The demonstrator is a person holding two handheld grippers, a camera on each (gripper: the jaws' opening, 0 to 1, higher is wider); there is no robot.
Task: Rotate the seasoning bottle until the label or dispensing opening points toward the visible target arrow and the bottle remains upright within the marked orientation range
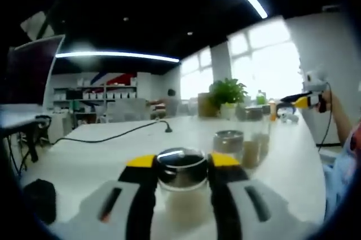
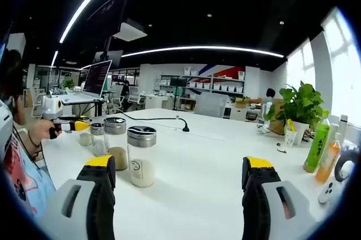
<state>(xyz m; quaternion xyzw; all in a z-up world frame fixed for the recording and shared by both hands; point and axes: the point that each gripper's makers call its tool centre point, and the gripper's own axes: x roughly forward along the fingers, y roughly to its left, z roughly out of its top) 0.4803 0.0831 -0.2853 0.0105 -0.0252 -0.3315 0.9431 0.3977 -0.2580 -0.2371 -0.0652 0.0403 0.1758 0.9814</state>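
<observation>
In the left gripper view, the left gripper (image 1: 181,168) has its fingers (image 1: 142,183) pinching a seasoning bottle (image 1: 181,179) just under its shiny cap; the bottle stands upright on the white desk (image 1: 101,155), though which way its label faces is too blurred to tell. A second jar (image 1: 228,143) stands just beyond. In the right gripper view, the right gripper (image 2: 179,175) hangs with fingers (image 2: 102,173) spread wide, touching nothing; a green bottle (image 2: 316,142) stands far right.
</observation>
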